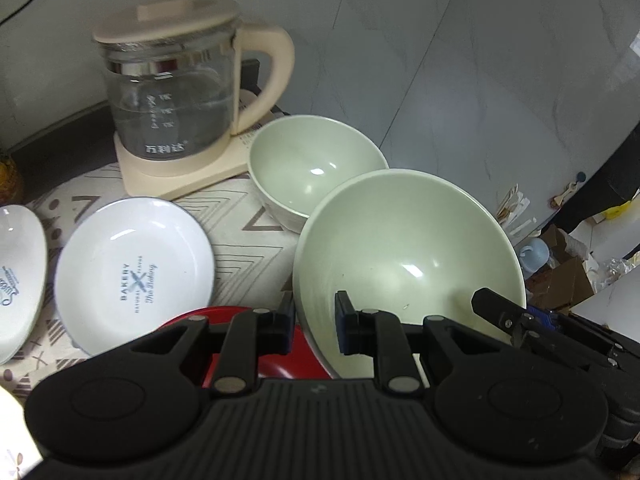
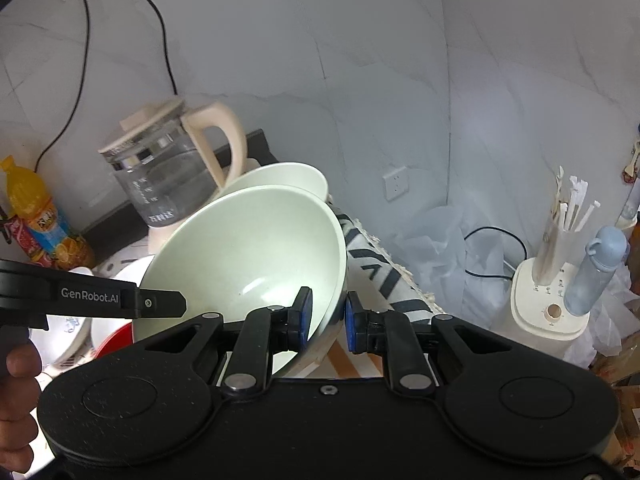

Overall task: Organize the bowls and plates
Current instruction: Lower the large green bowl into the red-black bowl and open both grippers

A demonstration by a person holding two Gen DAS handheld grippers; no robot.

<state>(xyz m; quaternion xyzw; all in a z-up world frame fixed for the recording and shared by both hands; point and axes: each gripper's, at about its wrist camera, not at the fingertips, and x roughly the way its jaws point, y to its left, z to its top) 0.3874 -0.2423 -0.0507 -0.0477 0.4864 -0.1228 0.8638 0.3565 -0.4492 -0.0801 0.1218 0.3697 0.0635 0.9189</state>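
red plate (image 1: 296,354) mostly hidden | left tongs (image 1: 314,326) clamp large green bowl (image 1: 408,256) rim

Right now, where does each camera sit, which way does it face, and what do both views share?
Left wrist: on the left gripper, looking down at the big green bowl, white plate and kettle.
Right wrist: on the right gripper, clamping that bowl's rim; a hand shows.
Shared: bowl, kettle, second bowl.

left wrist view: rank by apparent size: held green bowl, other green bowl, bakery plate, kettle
1. Held green bowl, though it is nearest the camera.
2. Kettle.
3. Bakery plate and other green bowl: look alike, not ranked.
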